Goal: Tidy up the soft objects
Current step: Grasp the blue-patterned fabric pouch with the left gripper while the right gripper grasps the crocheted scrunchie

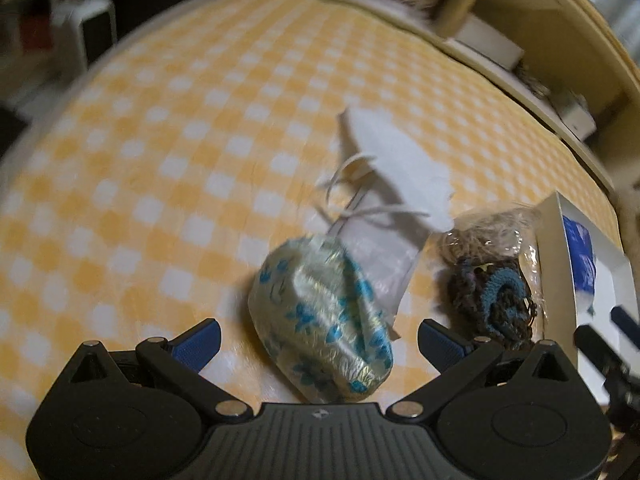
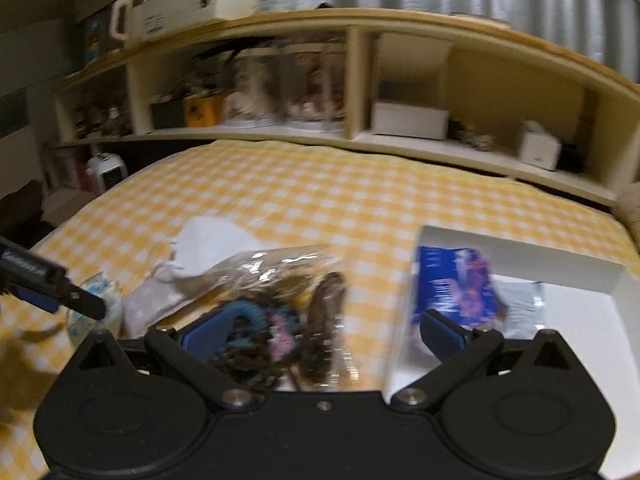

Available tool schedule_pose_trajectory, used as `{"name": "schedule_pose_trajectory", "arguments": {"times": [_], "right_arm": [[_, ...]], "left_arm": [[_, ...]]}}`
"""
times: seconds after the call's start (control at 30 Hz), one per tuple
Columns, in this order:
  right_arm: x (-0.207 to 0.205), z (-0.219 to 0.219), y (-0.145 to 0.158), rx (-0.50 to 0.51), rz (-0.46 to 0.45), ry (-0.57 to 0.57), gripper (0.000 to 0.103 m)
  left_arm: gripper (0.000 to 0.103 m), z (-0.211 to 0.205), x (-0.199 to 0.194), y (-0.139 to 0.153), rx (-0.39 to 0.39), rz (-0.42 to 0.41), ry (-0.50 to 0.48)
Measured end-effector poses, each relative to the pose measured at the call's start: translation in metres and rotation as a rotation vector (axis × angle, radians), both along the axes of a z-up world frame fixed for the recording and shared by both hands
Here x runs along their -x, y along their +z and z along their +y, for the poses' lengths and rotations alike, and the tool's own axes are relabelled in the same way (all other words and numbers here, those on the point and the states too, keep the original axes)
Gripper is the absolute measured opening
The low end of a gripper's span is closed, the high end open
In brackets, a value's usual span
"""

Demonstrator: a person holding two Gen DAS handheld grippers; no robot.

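Low in the left wrist frame, the left gripper (image 1: 318,338) is spread wide around a pale blue-flowered pouch (image 1: 324,322), gripping nothing. Behind it lies a white mask (image 1: 394,164). At lower centre of the right wrist frame, the right gripper (image 2: 322,332) gapes empty over a clear bag of what look like hair ties (image 2: 276,312); right of it, a white box (image 2: 576,304) holds a blue packet (image 2: 460,284).

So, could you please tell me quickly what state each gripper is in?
Left gripper: open, straddling the floral pouch, not clamped.
Right gripper: open, holding nothing.
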State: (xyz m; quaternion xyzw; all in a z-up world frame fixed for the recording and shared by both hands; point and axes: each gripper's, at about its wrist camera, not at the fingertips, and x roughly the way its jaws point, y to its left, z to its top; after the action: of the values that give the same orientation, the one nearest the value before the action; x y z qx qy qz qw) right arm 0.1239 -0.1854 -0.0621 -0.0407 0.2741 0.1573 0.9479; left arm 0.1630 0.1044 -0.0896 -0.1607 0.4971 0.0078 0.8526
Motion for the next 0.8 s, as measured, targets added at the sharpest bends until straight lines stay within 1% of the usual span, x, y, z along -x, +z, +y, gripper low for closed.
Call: {"name": "schedule_pose_trajectory", "arguments": {"times": [0.07, 0.13, 0.23, 0.3, 0.37, 0.4, 0.43, 0.47, 0.5, 0.53, 0.6, 0.63, 0.67, 0.73, 0.8], "right_arm": [[-0.004, 0.005, -0.004, -0.020, 0.018, 0.027, 0.103], [-0.007, 0.010, -0.008, -0.032, 0.027, 0.035, 0.103], [-0.015, 0.020, -0.015, -0.033, 0.053, 0.060, 0.103], [-0.019, 0.029, -0.021, -0.032, 0.077, 0.092, 0.103], [-0.024, 0.038, -0.027, -0.005, 0.096, 0.084, 0.101], [-0.027, 0.043, -0.031, 0.006, 0.103, 0.078, 0.099], [-0.028, 0.045, -0.034, 0.003, 0.104, 0.080, 0.092], [-0.031, 0.048, -0.037, -0.002, 0.112, 0.085, 0.087], [-0.033, 0.050, -0.040, -0.006, 0.125, 0.084, 0.085], [-0.036, 0.052, -0.043, -0.009, 0.136, 0.080, 0.081], [-0.038, 0.055, -0.048, -0.010, 0.156, 0.077, 0.073], [-0.039, 0.056, -0.051, -0.010, 0.168, 0.079, 0.066], [-0.039, 0.057, -0.053, -0.009, 0.179, 0.082, 0.057], [-0.038, 0.057, -0.054, -0.006, 0.186, 0.089, 0.052], [-0.037, 0.056, -0.051, -0.007, 0.187, 0.096, 0.048]], "left_arm": [[0.103, 0.001, -0.001, -0.008, 0.039, 0.026, 0.036], [0.102, 0.003, 0.000, -0.014, 0.081, 0.036, 0.081], [0.102, 0.005, 0.000, -0.023, 0.146, 0.059, 0.144], [0.102, 0.004, 0.000, -0.025, 0.145, 0.050, 0.170], [0.098, 0.001, 0.000, -0.024, 0.138, 0.041, 0.179], [0.094, 0.000, 0.000, -0.025, 0.135, 0.038, 0.179], [0.090, 0.000, 0.001, -0.025, 0.131, 0.034, 0.178], [0.088, 0.001, 0.001, -0.024, 0.127, 0.029, 0.176], [0.082, 0.001, 0.001, -0.024, 0.123, 0.026, 0.175], [0.075, 0.002, 0.001, -0.023, 0.120, 0.025, 0.177], [0.068, 0.004, 0.000, -0.023, 0.118, 0.022, 0.181], [0.063, 0.005, -0.001, -0.023, 0.110, 0.021, 0.182], [0.061, 0.006, -0.001, -0.023, 0.100, 0.022, 0.183], [0.057, 0.005, -0.002, -0.021, 0.082, 0.020, 0.169], [0.054, 0.002, -0.002, -0.020, 0.070, 0.012, 0.148]]}}
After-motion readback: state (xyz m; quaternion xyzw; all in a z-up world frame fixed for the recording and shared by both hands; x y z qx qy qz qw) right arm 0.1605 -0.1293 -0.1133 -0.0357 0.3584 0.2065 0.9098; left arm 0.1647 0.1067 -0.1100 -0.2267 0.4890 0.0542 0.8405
